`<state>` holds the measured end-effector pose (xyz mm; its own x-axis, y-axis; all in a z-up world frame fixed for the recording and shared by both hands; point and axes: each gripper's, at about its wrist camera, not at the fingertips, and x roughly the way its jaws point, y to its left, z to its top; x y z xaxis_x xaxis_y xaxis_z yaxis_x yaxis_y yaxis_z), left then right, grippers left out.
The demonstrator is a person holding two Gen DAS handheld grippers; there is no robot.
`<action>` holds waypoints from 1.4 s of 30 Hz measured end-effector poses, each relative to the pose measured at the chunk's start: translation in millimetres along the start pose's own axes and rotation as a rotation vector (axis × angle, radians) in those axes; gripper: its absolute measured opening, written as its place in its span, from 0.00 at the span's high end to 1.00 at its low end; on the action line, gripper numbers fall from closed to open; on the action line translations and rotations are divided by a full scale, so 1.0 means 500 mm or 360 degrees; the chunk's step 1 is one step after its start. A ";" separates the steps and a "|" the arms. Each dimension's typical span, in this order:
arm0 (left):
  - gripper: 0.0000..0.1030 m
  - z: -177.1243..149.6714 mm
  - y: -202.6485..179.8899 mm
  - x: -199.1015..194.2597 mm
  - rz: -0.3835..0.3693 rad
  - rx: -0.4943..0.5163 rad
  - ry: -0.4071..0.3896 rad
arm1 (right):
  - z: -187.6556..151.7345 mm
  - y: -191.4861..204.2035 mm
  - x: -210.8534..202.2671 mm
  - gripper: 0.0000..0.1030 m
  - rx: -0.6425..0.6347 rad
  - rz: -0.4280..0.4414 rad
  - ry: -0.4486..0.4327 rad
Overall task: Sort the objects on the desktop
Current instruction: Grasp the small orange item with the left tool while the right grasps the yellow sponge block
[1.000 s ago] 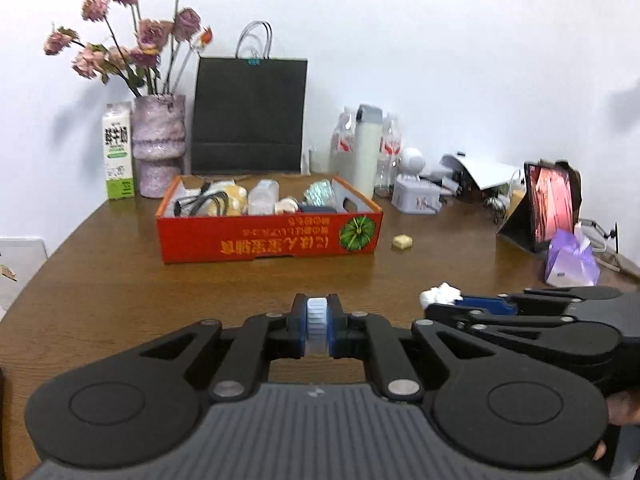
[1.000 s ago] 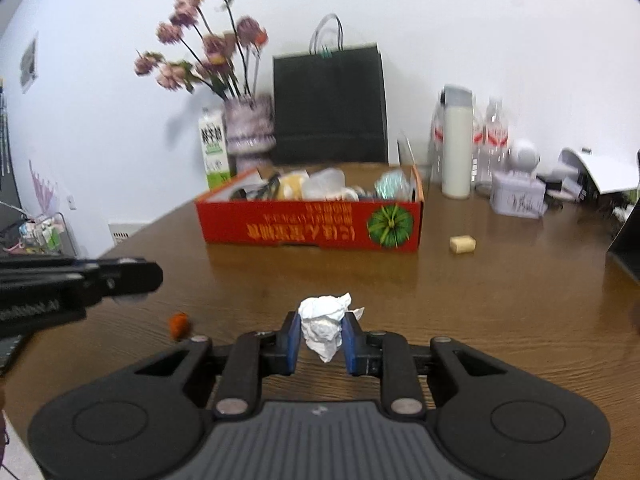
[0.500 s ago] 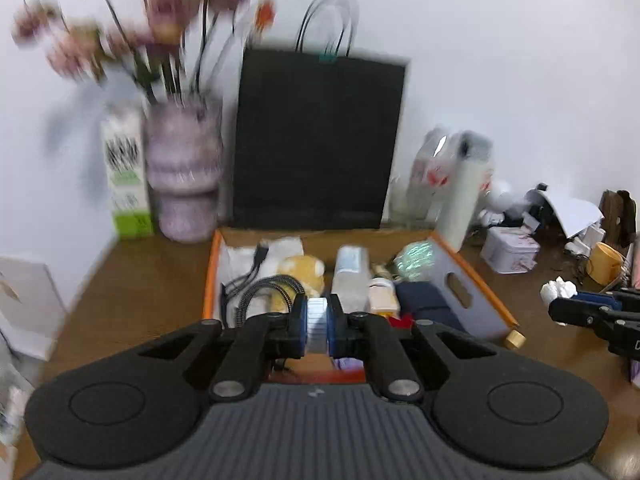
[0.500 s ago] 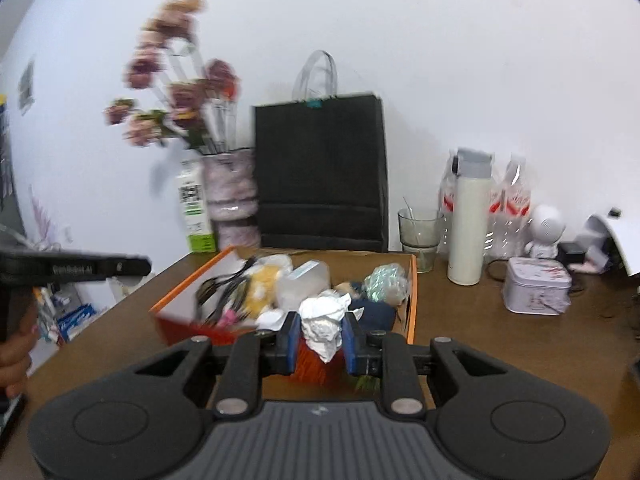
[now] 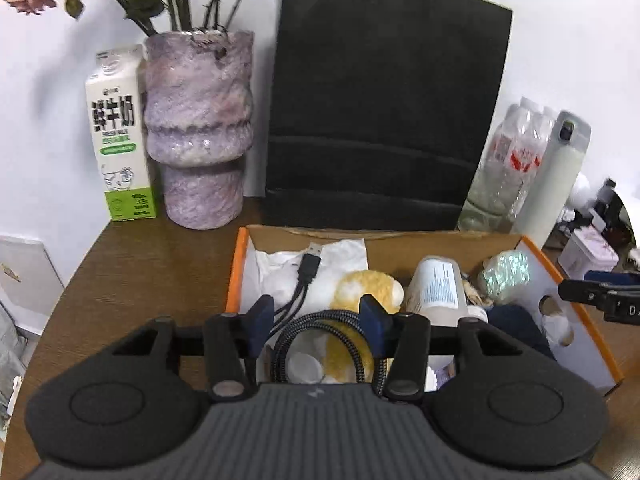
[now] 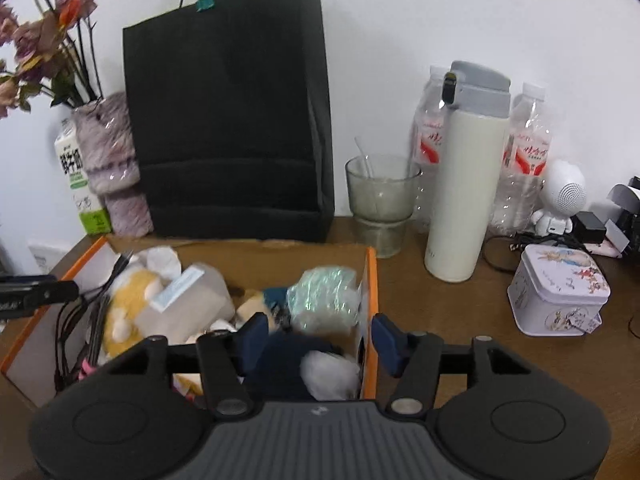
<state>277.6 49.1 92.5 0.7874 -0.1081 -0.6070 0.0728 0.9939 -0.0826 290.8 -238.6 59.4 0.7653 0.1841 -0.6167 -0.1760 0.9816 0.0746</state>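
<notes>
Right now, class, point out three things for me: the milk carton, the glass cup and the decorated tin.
milk carton [image 5: 120, 136]: left wrist view, on its printed front face.
glass cup [image 6: 380, 196]: right wrist view, on its clear side wall.
decorated tin [image 6: 558, 298]: right wrist view, on its front wall below the lid.

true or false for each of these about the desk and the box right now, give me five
1. The tall black paper bag stands behind the orange-rimmed cardboard box. True.
2. The cream thermos with a grey lid lies inside the box. False: it stands upright on the table, right of the box.
3. The right gripper is clamped on a crumpled white tissue. False: its jaws are opening, and the tissue sits in the box.
4. A braided black cable lies in the box. True.
5. The milk carton is right of the purple vase. False: left.
</notes>
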 end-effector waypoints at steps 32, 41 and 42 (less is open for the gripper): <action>0.00 -0.590 -0.128 -0.465 0.0129 0.0006 -0.0194 | -0.571 0.147 -0.477 0.14 -0.0249 0.0201 -0.0139; 0.00 -0.584 -0.121 -0.447 0.0088 -0.0023 -0.0108 | -0.573 0.132 -0.470 0.13 -0.0149 0.0213 -0.0127; 0.00 -0.585 -0.122 -0.446 0.0091 -0.0020 -0.0103 | -0.573 0.130 -0.471 0.13 -0.0138 0.0217 -0.0129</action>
<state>-81.6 6.5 1.8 0.8280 -0.0493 -0.5585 0.0194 0.9980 -0.0594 -78.3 -232.7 -15.0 0.7776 0.3222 -0.5399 -0.3316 0.9398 0.0832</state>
